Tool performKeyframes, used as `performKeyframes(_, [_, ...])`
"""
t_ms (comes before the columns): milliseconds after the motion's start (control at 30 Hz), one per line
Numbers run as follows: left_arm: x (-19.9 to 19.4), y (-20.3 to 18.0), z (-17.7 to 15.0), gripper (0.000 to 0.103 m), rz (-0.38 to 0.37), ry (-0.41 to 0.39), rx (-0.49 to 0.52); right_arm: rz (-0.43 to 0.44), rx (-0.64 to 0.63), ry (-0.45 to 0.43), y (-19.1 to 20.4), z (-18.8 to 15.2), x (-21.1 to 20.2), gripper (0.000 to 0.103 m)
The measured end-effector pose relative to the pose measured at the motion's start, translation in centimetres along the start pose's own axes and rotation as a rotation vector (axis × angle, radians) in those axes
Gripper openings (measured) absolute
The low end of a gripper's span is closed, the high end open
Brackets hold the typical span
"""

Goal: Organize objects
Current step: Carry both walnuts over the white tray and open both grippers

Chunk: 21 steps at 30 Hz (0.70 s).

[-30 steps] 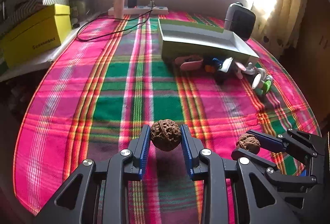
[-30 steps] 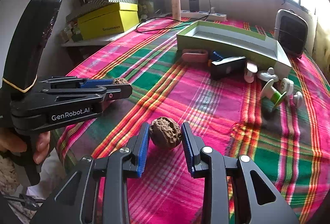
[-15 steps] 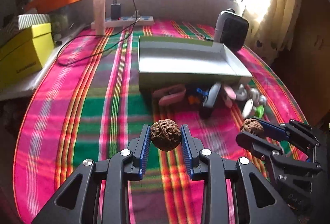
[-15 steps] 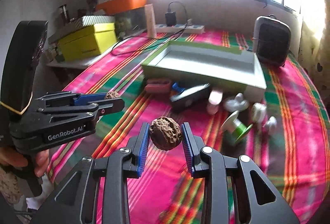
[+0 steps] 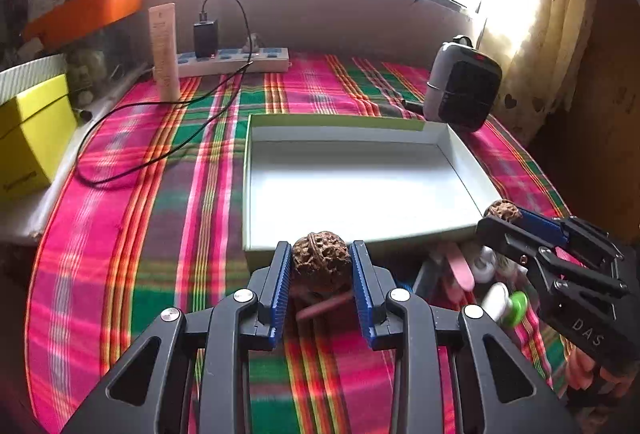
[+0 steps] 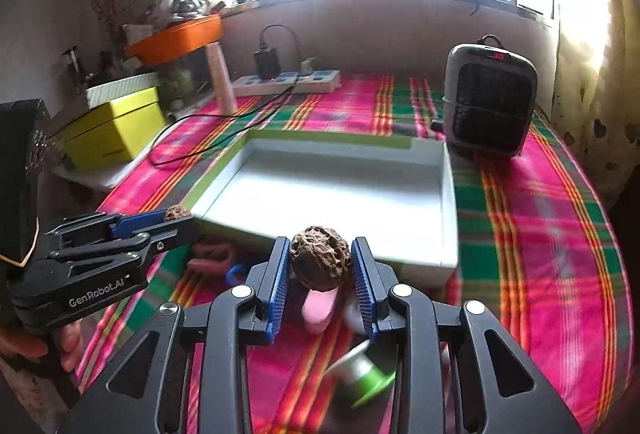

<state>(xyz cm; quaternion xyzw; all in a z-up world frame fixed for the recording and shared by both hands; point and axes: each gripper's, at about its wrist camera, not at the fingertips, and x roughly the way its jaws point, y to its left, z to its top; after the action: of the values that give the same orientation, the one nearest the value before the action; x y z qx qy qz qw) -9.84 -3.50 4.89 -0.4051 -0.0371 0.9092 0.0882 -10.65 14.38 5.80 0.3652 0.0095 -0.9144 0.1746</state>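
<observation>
Rough, pitted brown walnut (image 5: 321, 260) between ribbed blue plastic pads (image 5: 280, 286) of matt black plastic left tongs (image 5: 321, 282). Woven plaid cloth (image 5: 160, 234) covers counter. Smooth matt white cardboard tray (image 5: 360, 190). Glossy dark plastic heater (image 6: 490, 102).

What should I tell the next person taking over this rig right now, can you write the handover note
Left gripper: shut on a walnut.
Right gripper: shut on a second walnut.
Both are held just short of the near wall of the tray, above the small items lying on the cloth in front of it.
Done: both walnuts picked up.
Left: drop them in the tray, probably; then the pink pieces and the green spool.
</observation>
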Motion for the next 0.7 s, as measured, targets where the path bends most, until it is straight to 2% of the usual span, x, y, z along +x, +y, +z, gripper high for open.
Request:
performKeyframes(367, [5.2, -0.1, 3.7, 0.028, 0.019, 0.059, 0.000, -0.013, 0.022, 0.072, -2.2, 3.1, 5.4, 0.032])
performKeyframes(700, [8.4, 0.2, 6.2, 0.028, 0.030, 0.091, -0.002, -0.031, 0.025, 0.150, -3.7, 4.8, 8.9, 0.032])
